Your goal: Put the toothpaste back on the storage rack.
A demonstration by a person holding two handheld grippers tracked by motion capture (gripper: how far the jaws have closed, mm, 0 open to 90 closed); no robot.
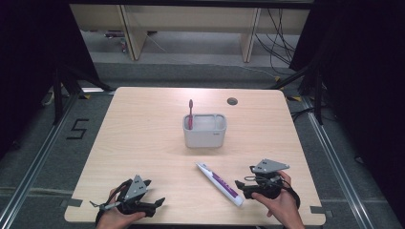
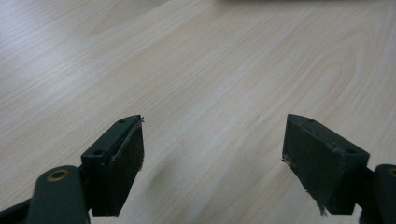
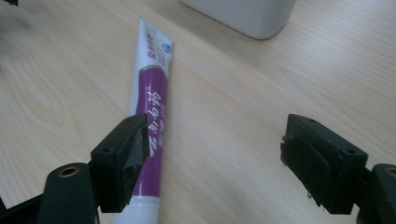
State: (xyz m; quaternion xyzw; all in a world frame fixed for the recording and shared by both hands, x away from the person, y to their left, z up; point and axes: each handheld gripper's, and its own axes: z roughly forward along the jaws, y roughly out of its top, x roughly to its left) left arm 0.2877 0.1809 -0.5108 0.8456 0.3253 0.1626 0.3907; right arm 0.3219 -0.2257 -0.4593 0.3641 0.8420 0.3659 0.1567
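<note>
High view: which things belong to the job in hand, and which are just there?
In the job:
- toothpaste tube, lying flat by the open right gripper
- grey holder
- red toothbrush, upright in the holder

Just there:
- left gripper, open over bare table
- cables

two black handheld grippers, each topped by a grey plate

left gripper [image 1: 155, 204] and right gripper [image 1: 241, 187] carry grey three-cornered plates with small holes; the blocky black jaws show screw holes, brass-ringed pivots and frayed pad edges; thin cables loop beside the plates.
</note>
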